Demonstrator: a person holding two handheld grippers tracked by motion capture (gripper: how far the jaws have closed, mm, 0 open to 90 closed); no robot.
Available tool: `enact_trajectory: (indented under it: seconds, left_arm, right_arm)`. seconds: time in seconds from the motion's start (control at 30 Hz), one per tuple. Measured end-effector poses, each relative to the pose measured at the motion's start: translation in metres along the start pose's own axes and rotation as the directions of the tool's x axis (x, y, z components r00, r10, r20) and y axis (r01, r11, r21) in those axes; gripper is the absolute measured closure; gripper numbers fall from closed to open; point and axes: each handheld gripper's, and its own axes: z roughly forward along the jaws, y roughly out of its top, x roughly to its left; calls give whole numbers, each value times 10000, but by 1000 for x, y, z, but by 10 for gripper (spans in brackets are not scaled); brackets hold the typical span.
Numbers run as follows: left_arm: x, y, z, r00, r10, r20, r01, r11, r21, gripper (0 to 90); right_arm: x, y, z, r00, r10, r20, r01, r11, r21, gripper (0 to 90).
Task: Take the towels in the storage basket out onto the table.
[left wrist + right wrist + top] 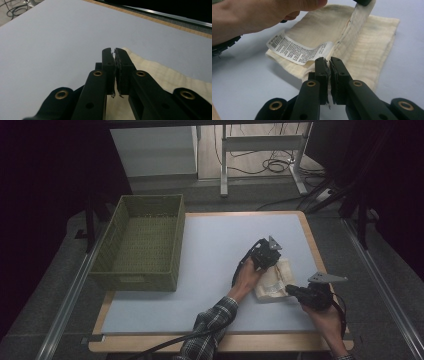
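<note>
We see a cream cloth (272, 281) lying on the worktop (210, 270), close to its right edge and a bit toward the near side. It is folded, with a white tag (297, 51) sticking out of one side. It looks like we are folding it, so both grippers work on it together.

Our left gripper (270, 251) sits at the far end of the cloth. In the right gripper view a strip of the cloth goes up into a dark tip at the top, so we think the left gripper pinches and lifts that edge. In the left gripper view its jaws are pressed tight together, but we cannot see cloth between them there.

Our right gripper (329, 65) is at the near end of the cloth. Its jaws are squeezed almost shut, right where the fold and the tag meet. It seems to nip the cloth edge, maybe to hold that end down while the other end is pulled.

A green basket (142, 242) waits at the far left corner, well apart from the cloth. Maybe the cloth goes in there.
</note>
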Motion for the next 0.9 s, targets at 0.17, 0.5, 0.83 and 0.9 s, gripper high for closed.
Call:
enact_trajectory:
  seconds: [0.17,0.5,0.83,0.9]
  left_arm:
    - [-1,5,8,10000,41,0,-41,10000,72,861]
    - [2,10,-8,9998,19,-208,-23,9999,-170,547]
    - [20,-17,-37,9973,-299,-665,307,9995,109,444]
    - [24,-23,-43,9966,-410,-716,421,9990,131,428]
  right_arm:
    - [-7,-3,-2,9998,184,92,-183,9998,-84,836]
    - [-23,-12,-16,9960,306,842,-323,9993,188,727]
    - [-26,-7,-40,9904,347,1341,-372,9992,161,621]
    - [-22,-1,-39,9908,219,1339,-241,9996,152,592]
